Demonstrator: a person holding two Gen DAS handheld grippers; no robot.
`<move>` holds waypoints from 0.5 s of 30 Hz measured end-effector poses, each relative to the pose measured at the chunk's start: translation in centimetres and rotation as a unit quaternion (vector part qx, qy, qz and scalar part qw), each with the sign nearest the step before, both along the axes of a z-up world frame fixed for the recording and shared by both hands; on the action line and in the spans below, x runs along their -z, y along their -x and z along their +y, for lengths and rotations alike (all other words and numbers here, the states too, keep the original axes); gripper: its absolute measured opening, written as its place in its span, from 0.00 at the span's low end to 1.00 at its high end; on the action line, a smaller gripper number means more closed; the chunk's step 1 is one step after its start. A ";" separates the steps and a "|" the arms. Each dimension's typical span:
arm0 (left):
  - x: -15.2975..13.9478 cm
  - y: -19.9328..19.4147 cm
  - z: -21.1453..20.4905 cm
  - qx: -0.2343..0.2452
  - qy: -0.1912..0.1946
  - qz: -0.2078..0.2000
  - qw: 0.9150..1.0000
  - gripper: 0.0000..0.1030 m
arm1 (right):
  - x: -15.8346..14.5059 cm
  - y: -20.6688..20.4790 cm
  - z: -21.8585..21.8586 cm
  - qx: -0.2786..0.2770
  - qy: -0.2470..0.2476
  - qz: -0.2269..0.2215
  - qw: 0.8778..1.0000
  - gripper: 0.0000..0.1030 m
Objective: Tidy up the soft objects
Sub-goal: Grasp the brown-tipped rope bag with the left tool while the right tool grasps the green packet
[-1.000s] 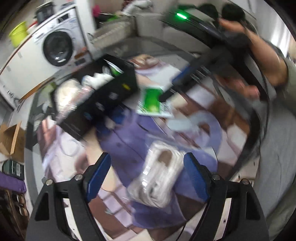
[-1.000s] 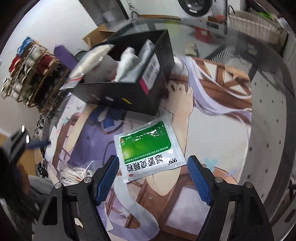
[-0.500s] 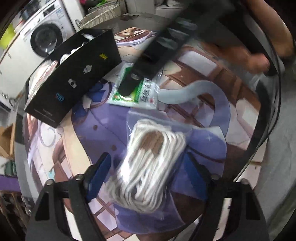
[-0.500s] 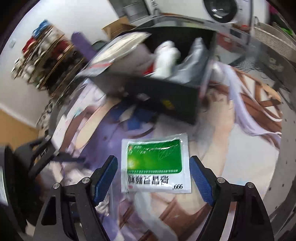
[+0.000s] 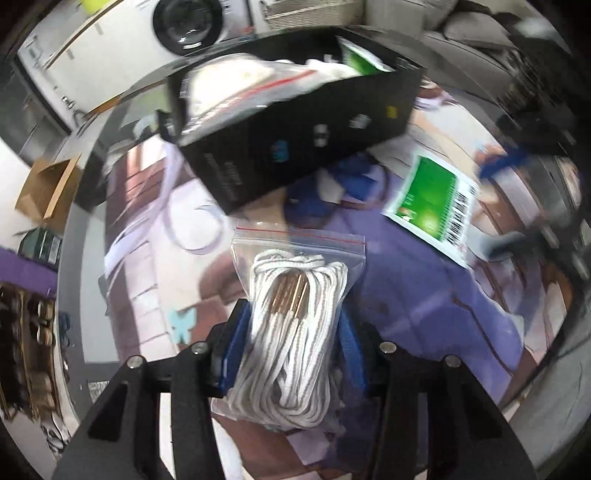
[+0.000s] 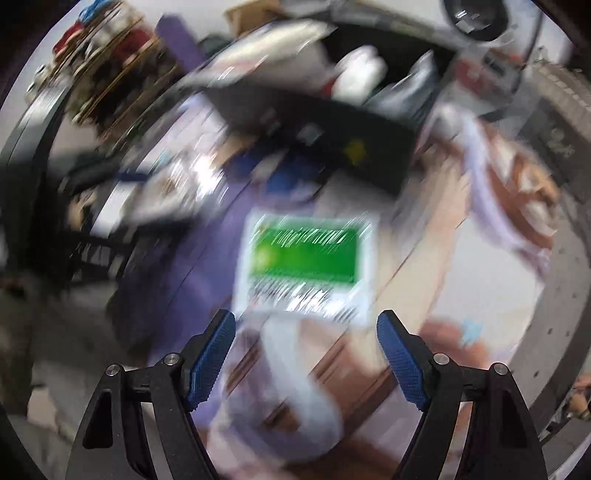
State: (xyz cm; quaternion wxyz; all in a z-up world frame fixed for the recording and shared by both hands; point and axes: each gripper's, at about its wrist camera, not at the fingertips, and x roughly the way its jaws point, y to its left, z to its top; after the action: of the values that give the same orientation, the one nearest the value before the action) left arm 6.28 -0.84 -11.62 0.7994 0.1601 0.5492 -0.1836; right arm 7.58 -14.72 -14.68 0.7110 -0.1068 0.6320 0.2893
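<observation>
My left gripper (image 5: 293,332) is shut on a clear zip bag of white cord (image 5: 295,325) and holds it over the printed mat. A black box (image 5: 295,147) with several soft packets in it stands just beyond. A green and white sachet (image 5: 432,201) lies on the mat to the right. In the blurred right wrist view my right gripper (image 6: 306,332) is open and empty, just short of the green sachet (image 6: 306,258); the black box (image 6: 325,136) is behind it.
A washing machine (image 5: 188,18) and a wicker basket (image 5: 310,14) stand behind the table. A cardboard box (image 5: 48,192) sits on the floor at the left. Shelves of shoes (image 6: 96,59) stand at the far left of the right wrist view.
My left gripper has closed on the bag of cord and turned toward the black box. My right gripper has swung to face the sachet squarely and is moving fast, still open.
</observation>
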 end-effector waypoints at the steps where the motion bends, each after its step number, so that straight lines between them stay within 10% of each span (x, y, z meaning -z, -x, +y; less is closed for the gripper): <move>1: 0.0 -0.1 -0.1 -0.002 0.001 0.001 1.000 0.45 | 0.0 0.5 0.2 -0.009 -0.013 0.016 1.000 0.79; 15: -0.1 -0.4 -0.6 -0.004 -0.003 0.001 1.000 0.45 | 0.3 -3.9 -0.8 0.112 -0.063 0.012 0.992 0.79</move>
State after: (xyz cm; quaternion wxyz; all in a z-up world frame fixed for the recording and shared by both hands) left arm 6.70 -1.44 -11.56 0.7993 0.1596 0.5511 -0.1787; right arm 11.50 -15.53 -15.02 0.7369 0.0130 0.6287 0.2483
